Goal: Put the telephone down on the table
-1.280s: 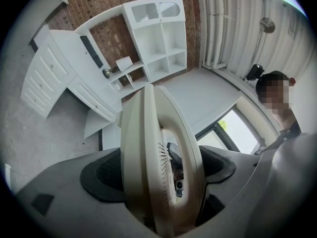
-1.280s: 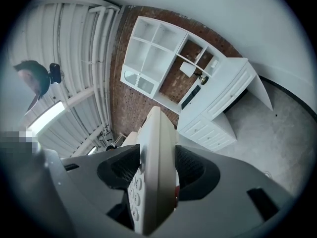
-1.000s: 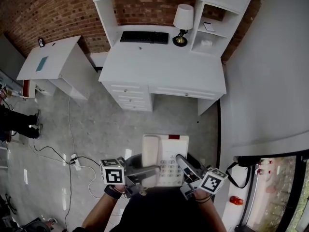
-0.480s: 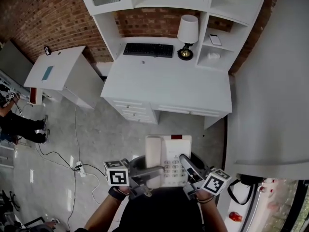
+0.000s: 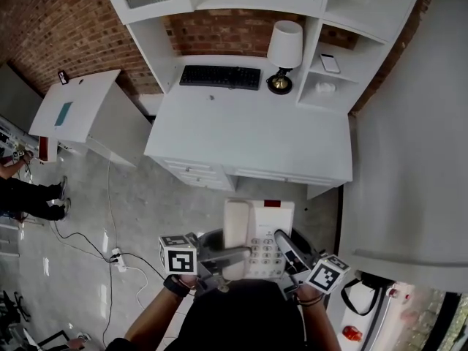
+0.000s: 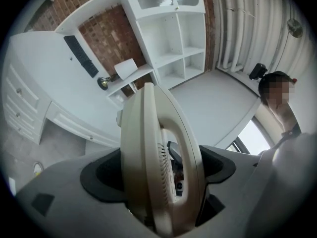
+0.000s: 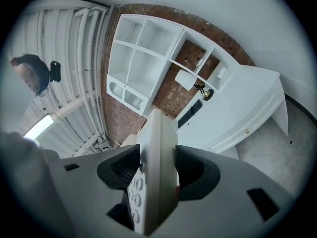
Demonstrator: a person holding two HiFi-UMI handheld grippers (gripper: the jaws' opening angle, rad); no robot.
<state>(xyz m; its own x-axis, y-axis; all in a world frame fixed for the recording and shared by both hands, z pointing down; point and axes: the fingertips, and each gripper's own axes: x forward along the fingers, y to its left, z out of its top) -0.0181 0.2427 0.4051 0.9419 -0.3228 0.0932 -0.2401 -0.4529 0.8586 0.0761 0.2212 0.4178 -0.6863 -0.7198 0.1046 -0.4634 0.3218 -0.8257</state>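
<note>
Progress first: over the last second the white table (image 5: pixel 248 134) has slid down the head view toward you. The strip of floor (image 5: pixel 146 196) between its front edge and the telephone (image 5: pixel 257 229) has narrowed. You are closing on it, and the phone has kept its place between the claws.

Left gripper (image 5: pixel 234 254): jaws clamped onto the handset side of the telephone. Its own view shows the cream handset (image 6: pixel 148 148) edge-on, wedged between both dark pads (image 6: pixel 106 175). Hold unchanged.

Telephone: in the air, keypad up, near your body. It is over floor, not yet over the table and not touching it.

Right gripper (image 5: pixel 282 246): jaws clamped on the keypad side. Its view shows the body's edge pinched between the pads, with the buttons (image 7: pixel 134 192) just left of it. Hold unchanged here too.

Meaning: carry phase, set-down not begun. The tabletop ahead is bare in the middle, with the keyboard (image 5: pixel 219 77) and lamp (image 5: pixel 284 50) at the back. The front half looks the likely landing spot. Keep both claws tight until the base rests flat.
</note>
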